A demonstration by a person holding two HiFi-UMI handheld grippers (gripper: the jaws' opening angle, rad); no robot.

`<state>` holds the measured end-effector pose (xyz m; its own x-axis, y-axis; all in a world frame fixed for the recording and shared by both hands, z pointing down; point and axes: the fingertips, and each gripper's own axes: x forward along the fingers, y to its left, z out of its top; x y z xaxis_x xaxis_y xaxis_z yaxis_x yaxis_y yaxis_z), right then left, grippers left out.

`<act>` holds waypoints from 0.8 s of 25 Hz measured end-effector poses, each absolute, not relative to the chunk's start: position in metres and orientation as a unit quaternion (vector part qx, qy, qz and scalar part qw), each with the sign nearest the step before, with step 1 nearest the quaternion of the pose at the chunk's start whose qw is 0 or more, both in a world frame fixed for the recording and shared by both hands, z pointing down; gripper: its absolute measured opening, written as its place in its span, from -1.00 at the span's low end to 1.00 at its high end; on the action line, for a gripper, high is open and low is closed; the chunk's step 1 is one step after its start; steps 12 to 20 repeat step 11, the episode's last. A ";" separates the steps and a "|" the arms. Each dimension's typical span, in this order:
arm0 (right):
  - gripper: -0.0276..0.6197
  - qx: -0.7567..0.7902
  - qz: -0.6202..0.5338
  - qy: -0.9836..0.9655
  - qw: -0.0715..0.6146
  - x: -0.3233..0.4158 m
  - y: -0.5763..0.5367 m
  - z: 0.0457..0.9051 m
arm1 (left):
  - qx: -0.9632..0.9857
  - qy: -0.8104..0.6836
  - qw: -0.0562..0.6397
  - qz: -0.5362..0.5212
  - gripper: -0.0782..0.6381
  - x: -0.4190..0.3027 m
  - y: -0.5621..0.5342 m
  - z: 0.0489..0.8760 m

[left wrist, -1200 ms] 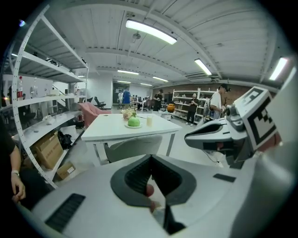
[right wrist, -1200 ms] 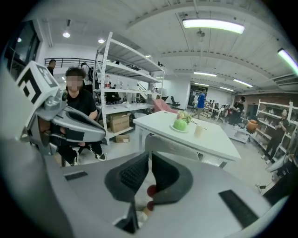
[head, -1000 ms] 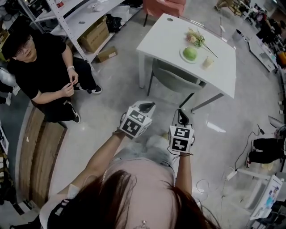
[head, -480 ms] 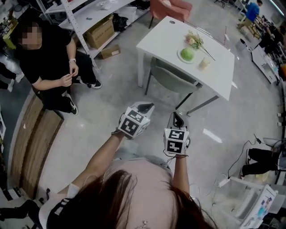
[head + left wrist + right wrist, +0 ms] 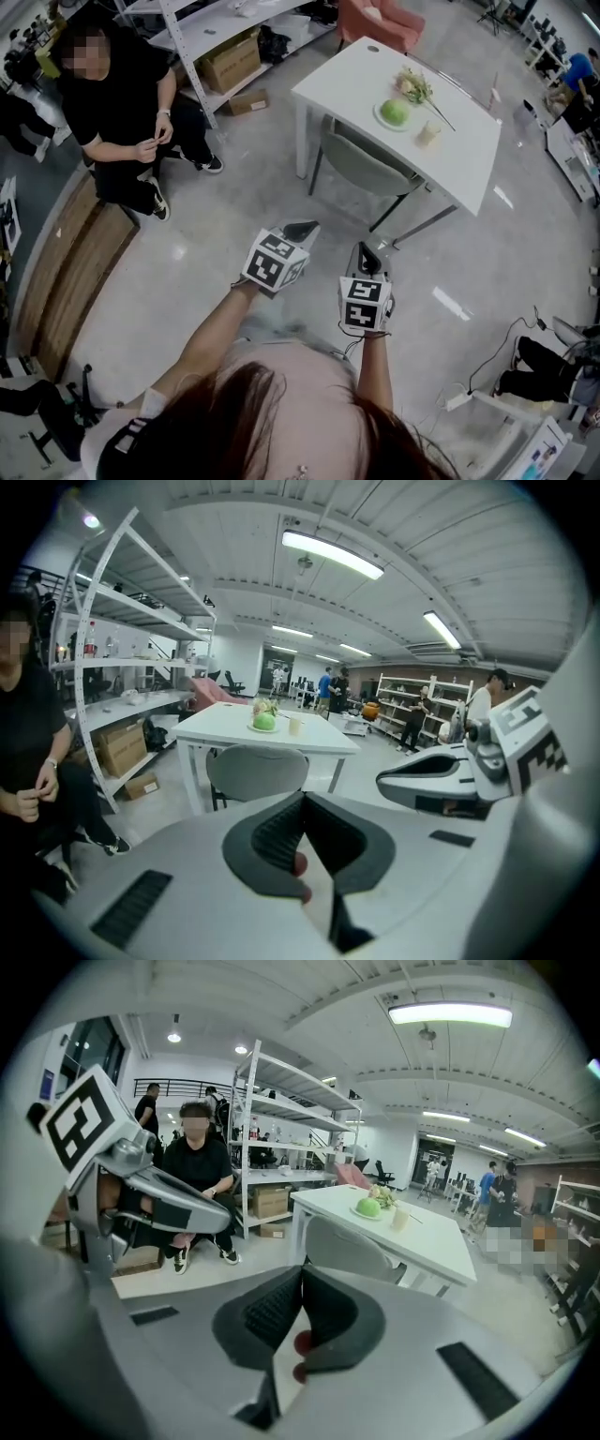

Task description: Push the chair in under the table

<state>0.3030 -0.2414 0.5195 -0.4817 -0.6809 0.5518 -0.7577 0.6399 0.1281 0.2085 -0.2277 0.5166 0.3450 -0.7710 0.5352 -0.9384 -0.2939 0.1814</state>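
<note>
While both grippers hang above the floor (image 5: 234, 211), the grey chair (image 5: 361, 171) stands ahead of them and well apart, its seat partly beneath the white counter (image 5: 352, 80) and its curved backrest facing the wearer; the backrest runs along the counter's near long edge, slanting from upper left to lower right in the head view; the left gripper (image 5: 302, 228) has its jaws pressed together with nothing between them; the right gripper (image 5: 367, 251) likewise has its jaws together and empty; both point forward and somewhat down toward the chair, side by side; the right gripper lies more squarely in line with the backrest's middle, the left nearer its left end, and neither seems clearly closer; the push likely calls for coming forward to the backrest, then pressing square to its length; a seated person in black (image 5: 122, 103) is off to the left, well clear.
</note>
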 end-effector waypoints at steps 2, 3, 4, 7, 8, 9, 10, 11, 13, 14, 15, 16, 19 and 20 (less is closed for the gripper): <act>-0.84 0.412 0.072 -0.862 0.286 0.308 -0.239 0.524 | 0.773 -0.558 0.244 0.180 -0.76 0.209 -0.222 0.521; -0.84 0.411 0.075 -0.862 0.286 0.310 -0.240 0.527 | 0.769 -0.560 0.247 0.185 -0.76 0.210 -0.221 0.525; -0.84 0.411 0.079 -0.862 0.287 0.312 -0.243 0.530 | 0.768 -0.558 0.250 0.191 -0.76 0.210 -0.220 0.529; -0.84 0.410 0.085 -0.860 0.291 0.315 -0.255 0.541 | 0.766 -0.551 0.260 0.206 -0.76 0.209 -0.226 0.543; -0.84 0.409 0.084 -0.860 0.293 0.315 -0.261 0.545 | 0.765 -0.551 0.262 0.205 -0.76 0.208 -0.232 0.546; -0.84 0.408 0.081 -0.860 0.294 0.315 -0.269 0.547 | 0.764 -0.553 0.264 0.202 -0.76 0.207 -0.240 0.548; -0.84 0.407 0.079 -0.861 0.294 0.314 -0.277 0.549 | 0.764 -0.554 0.265 0.198 -0.76 0.205 -0.248 0.550; -0.84 0.406 0.077 -0.862 0.294 0.314 -0.286 0.550 | 0.763 -0.556 0.267 0.194 -0.76 0.204 -0.258 0.551; -0.84 0.406 0.077 -0.862 0.294 0.314 -0.286 0.550 | 0.763 -0.556 0.267 0.194 -0.76 0.204 -0.258 0.551; -0.84 0.406 0.077 -0.862 0.294 0.314 -0.286 0.550 | 0.763 -0.556 0.267 0.194 -0.76 0.204 -0.258 0.551; -0.84 0.406 0.077 -0.862 0.294 0.314 -0.286 0.550 | 0.763 -0.556 0.267 0.194 -0.76 0.204 -0.258 0.551; -0.84 0.406 0.077 -0.862 0.294 0.314 -0.286 0.550 | 0.763 -0.556 0.267 0.194 -0.76 0.204 -0.258 0.551; -0.84 0.406 0.077 -0.862 0.294 0.314 -0.286 0.550 | 0.763 -0.556 0.267 0.194 -0.76 0.204 -0.258 0.551; -0.84 0.406 0.077 -0.862 0.294 0.314 -0.286 0.550 | 0.763 -0.556 0.267 0.194 -0.76 0.204 -0.258 0.551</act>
